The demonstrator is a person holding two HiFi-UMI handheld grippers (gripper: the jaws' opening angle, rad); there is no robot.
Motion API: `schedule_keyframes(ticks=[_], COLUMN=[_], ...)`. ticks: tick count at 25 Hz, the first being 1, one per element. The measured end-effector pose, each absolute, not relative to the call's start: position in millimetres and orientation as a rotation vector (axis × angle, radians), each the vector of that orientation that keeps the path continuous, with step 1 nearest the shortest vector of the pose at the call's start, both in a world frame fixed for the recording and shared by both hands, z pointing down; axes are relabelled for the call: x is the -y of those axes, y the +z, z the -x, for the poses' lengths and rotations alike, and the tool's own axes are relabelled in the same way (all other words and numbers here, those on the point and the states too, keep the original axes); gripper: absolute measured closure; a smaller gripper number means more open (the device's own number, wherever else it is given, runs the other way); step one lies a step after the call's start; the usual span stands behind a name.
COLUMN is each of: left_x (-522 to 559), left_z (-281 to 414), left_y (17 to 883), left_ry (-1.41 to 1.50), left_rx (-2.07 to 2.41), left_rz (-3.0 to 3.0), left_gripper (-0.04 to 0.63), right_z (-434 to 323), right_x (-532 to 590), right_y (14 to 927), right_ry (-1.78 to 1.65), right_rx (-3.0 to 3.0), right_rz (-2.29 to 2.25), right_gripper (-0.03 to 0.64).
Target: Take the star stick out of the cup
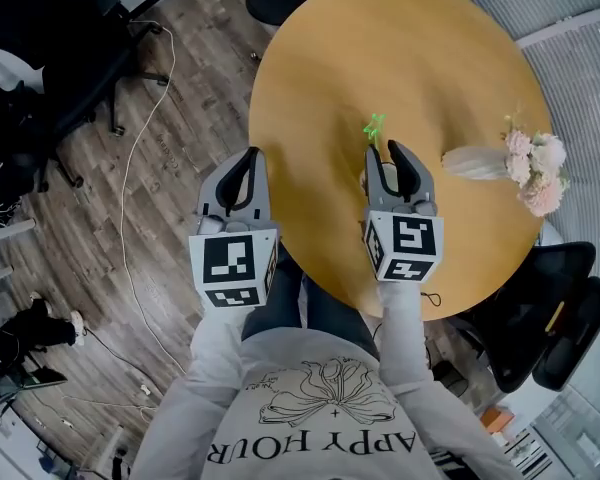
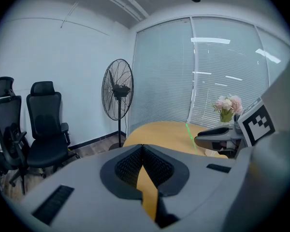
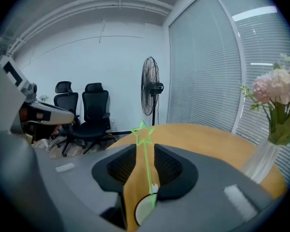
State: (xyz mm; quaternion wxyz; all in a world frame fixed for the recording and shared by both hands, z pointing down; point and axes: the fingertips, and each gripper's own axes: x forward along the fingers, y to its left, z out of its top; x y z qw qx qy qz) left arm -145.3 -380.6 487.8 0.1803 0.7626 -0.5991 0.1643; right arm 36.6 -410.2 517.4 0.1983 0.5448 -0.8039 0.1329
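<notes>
Upside down on the person's grey sweatshirt (image 1: 310, 373) the print read "APPY HOUR", its first letter hidden at the sleeve, under a flower line-drawing.

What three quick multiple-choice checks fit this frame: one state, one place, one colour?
1. The left gripper's jaws are:
A. wide apart
B. tips together, nothing between
C. clamped on a pen

2. The star stick stands:
A. between the left gripper's jaws
B. inside a drawer
C. between the right gripper's jaws

3. The star stick is:
A. green
B. red
C. blue

Answers:
1 B: the left gripper view shows the tips meeting on nothing.
2 C: the right gripper view shows it upright in the cup, between open jaws.
3 A: it reads green in every view.
</notes>
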Motion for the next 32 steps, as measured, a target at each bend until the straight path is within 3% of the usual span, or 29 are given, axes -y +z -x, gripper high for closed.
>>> schedule_keyframes(ticks=[17,25,32], left_x=[388.0,382.1,379.2], left_z=[147.5,139.7,145.6], left_y=[519.4,531.4,524.2], left_ry=[0.492,0.500,0.495], left_rx=[1.635,1.641,1.644], left_rz=[-2.109,-2.088,-2.087], left_gripper=[0.589,0.589,0.589], right_z=[-34.9,-48.9,-51.4], right_x=[417.2,413.8,412.6], right_y=[556.3,568.2,553.9], right_ry=[0.456,0.461,0.436], right_rx=[2.173,2.145,2.142], right_rz=[-1.516,-1.550,-1.591], right_gripper=[0.494,0.583,0.602])
